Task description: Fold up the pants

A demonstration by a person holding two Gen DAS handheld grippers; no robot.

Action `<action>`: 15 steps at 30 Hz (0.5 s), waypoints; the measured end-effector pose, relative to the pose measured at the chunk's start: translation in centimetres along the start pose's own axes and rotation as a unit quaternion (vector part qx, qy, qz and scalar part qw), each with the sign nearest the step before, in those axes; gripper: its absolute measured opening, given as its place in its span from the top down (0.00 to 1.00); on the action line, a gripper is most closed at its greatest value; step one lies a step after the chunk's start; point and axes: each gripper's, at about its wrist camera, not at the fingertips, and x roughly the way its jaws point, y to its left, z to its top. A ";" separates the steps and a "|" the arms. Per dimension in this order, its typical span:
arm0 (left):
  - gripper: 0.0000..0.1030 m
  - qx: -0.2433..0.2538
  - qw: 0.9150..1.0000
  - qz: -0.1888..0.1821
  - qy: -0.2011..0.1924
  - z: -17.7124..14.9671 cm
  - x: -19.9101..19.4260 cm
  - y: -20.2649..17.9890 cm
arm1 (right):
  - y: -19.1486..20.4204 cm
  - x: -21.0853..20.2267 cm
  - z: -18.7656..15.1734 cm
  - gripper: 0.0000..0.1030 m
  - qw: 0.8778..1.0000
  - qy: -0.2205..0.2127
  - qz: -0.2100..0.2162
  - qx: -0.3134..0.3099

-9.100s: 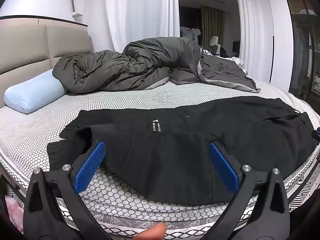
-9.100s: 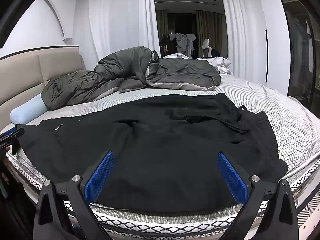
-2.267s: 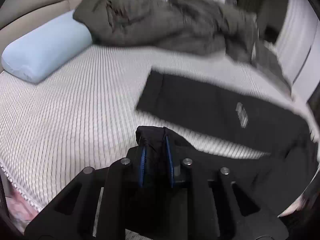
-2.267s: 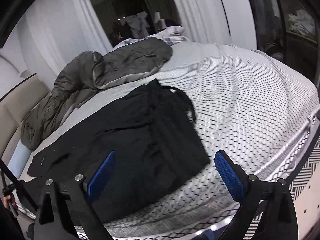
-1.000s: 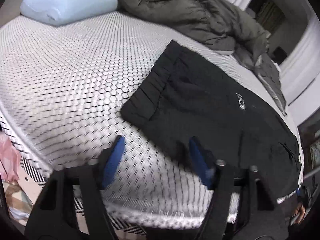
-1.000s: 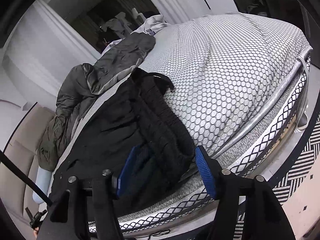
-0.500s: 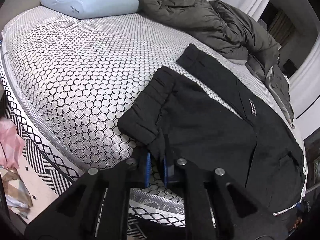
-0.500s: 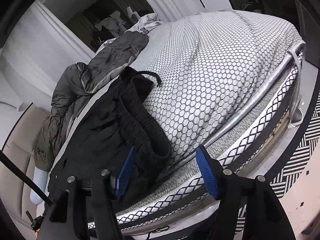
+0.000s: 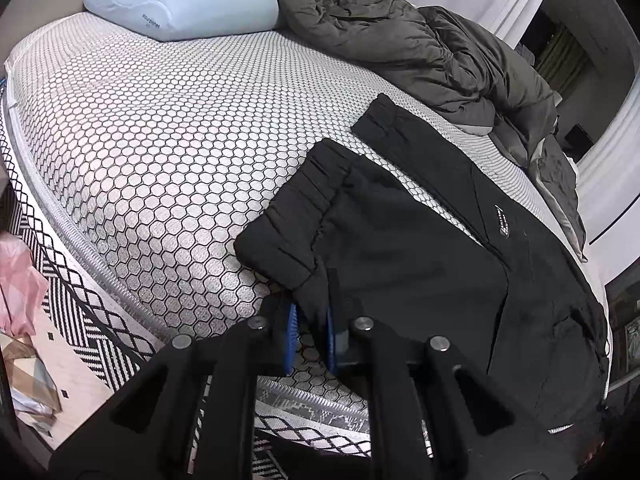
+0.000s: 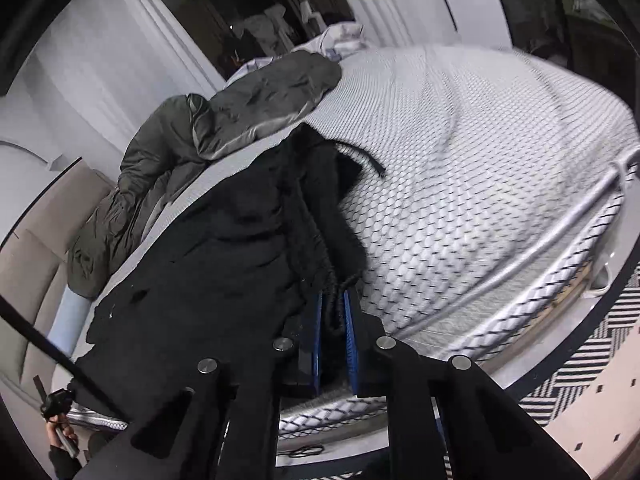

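Black pants (image 9: 420,248) lie folded lengthwise on the honeycomb-patterned mattress (image 9: 160,140), cuffs toward the pillow, a small white logo on the far leg. My left gripper (image 9: 310,332) is shut on the near leg's edge just behind its cuff, at the bed's front edge. In the right wrist view the pants (image 10: 224,264) stretch away to the left with the drawstring waist nearest. My right gripper (image 10: 333,320) has its jaws closing, and its blue pads press on the gathered waistband fabric between them.
A light blue pillow (image 9: 180,0) and a crumpled grey duvet (image 9: 420,40) lie along the far side of the bed. Pink material (image 9: 16,276) sits on the floor at the left. A person's hand (image 10: 60,436) shows at the lower left. Bare mattress (image 10: 480,160) spreads to the right.
The left gripper went from open to shut on the near leg's edge. The right gripper's jaws, open around the waistband half a second ago, are now closed on it.
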 end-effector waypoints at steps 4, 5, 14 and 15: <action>0.92 -0.002 1.000 -0.002 0.002 0.1 -0.3 0.2 | -3.5 2.7 -1.3 0.85 0.996 0.049 -0.007 0.069; 0.89 -0.002 1.000 -0.003 0.002 0.4 -0.3 0.1 | -3.6 2.6 -1.5 0.82 0.996 0.053 -0.003 0.074; 0.53 -0.017 0.999 -0.049 0.010 0.2 -1.9 0.0 | -3.0 1.0 -2.9 0.55 0.995 0.037 0.056 0.079; 0.53 -0.019 0.999 -0.049 0.013 0.2 -1.6 0.0 | -3.4 1.4 -3.1 0.55 0.994 0.043 0.055 0.085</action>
